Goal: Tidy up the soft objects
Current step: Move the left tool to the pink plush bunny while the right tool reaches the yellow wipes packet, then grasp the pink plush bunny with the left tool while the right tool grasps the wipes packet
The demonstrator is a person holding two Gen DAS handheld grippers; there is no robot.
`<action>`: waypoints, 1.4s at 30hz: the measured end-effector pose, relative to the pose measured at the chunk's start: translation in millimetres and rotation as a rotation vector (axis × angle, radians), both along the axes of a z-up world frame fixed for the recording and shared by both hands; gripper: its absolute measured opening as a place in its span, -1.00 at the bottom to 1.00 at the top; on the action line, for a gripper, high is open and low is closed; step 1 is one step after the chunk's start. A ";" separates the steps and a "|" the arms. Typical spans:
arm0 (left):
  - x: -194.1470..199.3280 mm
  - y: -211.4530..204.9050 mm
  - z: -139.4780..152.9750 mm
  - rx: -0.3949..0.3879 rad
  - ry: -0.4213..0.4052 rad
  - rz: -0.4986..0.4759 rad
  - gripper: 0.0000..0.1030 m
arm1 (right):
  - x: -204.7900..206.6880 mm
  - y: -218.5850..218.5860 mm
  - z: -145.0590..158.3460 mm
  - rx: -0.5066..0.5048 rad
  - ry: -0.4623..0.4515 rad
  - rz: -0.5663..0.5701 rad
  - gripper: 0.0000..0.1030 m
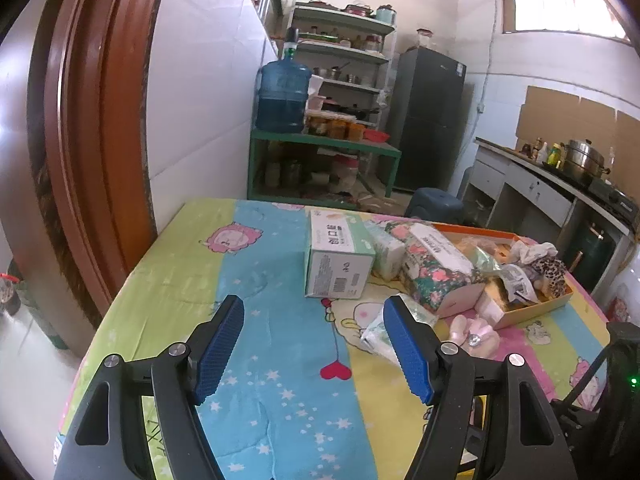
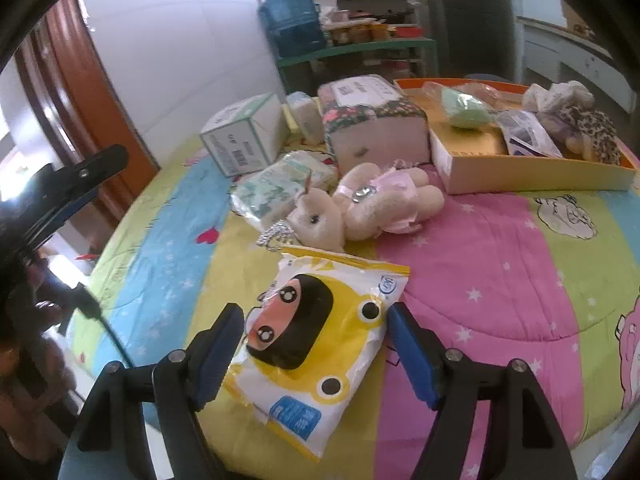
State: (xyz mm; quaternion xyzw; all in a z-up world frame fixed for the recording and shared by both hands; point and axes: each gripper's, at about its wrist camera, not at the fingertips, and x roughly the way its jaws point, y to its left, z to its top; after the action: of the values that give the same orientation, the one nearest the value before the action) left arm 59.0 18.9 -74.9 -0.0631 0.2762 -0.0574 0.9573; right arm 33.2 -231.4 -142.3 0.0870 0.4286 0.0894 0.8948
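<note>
Both wrist views low over quilt (image 1: 280,360), facing shelf; share floral pack (image 2: 372,120).

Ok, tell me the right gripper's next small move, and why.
Probably close the right gripper on the yellow pack. The pack lies on the quilt between the open jaws, neither pad seems to press it yet, and the tray beyond has room.

blue water jug (image 1: 283,96) on green shelf (image 1: 324,142); fridge (image 1: 428,120) beside.
</note>
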 end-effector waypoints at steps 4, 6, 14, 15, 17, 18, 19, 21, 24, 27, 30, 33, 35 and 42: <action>2.9 6.7 -5.5 -0.005 0.009 0.009 0.43 | 2.5 6.0 -3.3 -0.042 -0.002 -0.021 0.50; 5.7 10.9 -8.6 -0.011 0.012 0.006 0.43 | 1.9 10.0 -3.2 -0.073 -0.009 -0.016 0.52; 19.2 15.6 -18.9 -0.002 0.033 -0.061 0.43 | 5.0 19.4 -6.9 -0.165 -0.020 0.060 0.47; 19.9 13.8 -19.6 0.004 0.032 -0.072 0.43 | 4.6 18.3 -6.5 -0.159 -0.022 0.067 0.45; 20.8 9.6 -20.3 0.012 0.031 -0.091 0.43 | 3.0 13.9 -5.4 -0.142 -0.025 0.083 0.40; 21.8 7.1 -21.3 0.013 0.032 -0.106 0.43 | 2.2 11.5 -5.1 -0.131 -0.026 0.090 0.39; 22.2 4.6 -22.4 0.015 0.034 -0.119 0.43 | 1.7 8.8 -4.8 -0.118 -0.026 0.098 0.37; 24.7 -2.1 -25.1 0.023 0.040 -0.149 0.43 | -0.9 1.6 -3.2 -0.086 -0.026 0.107 0.35; 25.9 -12.6 -28.0 0.021 0.039 -0.207 0.43 | -8.6 -10.8 0.1 -0.063 -0.033 0.097 0.34; 26.0 -30.3 -28.4 0.018 0.034 -0.289 0.43 | -18.8 -23.0 7.7 -0.085 -0.067 0.064 0.34; 24.2 -56.5 -25.9 0.036 0.019 -0.387 0.43 | -25.8 -40.3 19.9 -0.150 -0.122 -0.004 0.34; 23.1 -82.1 -23.0 0.042 0.008 -0.482 0.43 | -29.1 -60.3 30.1 -0.184 -0.155 -0.068 0.34; 26.9 -101.0 -25.7 0.043 0.027 -0.554 0.43 | -29.9 -73.2 34.9 -0.198 -0.168 -0.105 0.34; 43.0 -140.2 -48.8 0.081 0.132 -0.675 0.43 | -27.9 -94.3 34.9 -0.181 -0.154 -0.138 0.34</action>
State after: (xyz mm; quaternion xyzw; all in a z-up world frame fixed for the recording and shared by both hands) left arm 102.0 -121.3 -123.7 0.0662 0.3447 -0.3557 0.8662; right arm 5.3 -325.6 -107.4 0.0277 0.3579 -0.0049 0.9333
